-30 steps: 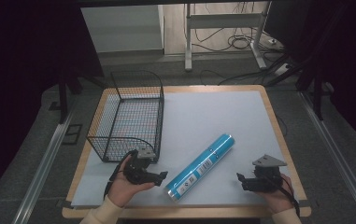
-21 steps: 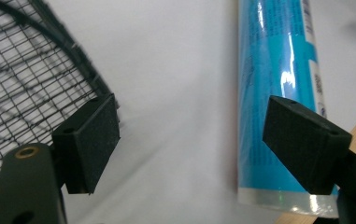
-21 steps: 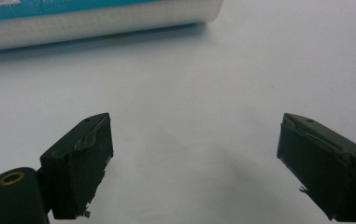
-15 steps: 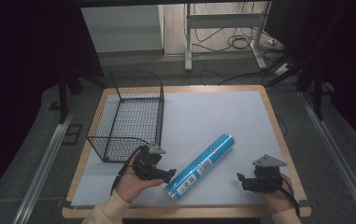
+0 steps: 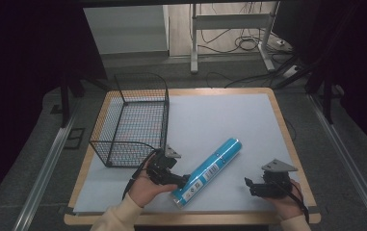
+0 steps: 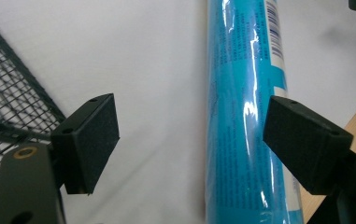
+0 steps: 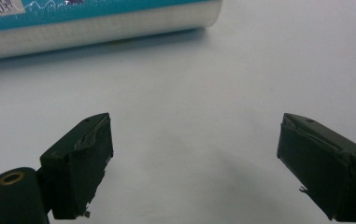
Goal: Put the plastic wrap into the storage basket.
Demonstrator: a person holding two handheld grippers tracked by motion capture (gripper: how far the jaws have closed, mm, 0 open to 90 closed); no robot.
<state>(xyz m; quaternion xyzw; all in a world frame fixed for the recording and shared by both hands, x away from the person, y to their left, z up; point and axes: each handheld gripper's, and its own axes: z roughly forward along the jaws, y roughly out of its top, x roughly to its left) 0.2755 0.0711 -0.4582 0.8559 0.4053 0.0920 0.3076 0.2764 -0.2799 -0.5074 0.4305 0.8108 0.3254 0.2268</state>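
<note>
Blue tube (image 6: 241,116) between left claw (image 6: 189,140) jaws, barcode visible

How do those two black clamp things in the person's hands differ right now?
The left gripper reaches the blue tube, its jaws either side of it; the right gripper sits apart from it, over bare white mat. The left lies near the wire basket, the right far from it. Both are open.

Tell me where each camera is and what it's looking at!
High view: above the table, looking down at the wire basket, blue tube, both hands and forearms.
Left gripper view: rides the left gripper, open jaws straddling the tube.
Right gripper view: rides the right gripper, open jaws over bare mat.
All three share the tube.
</note>
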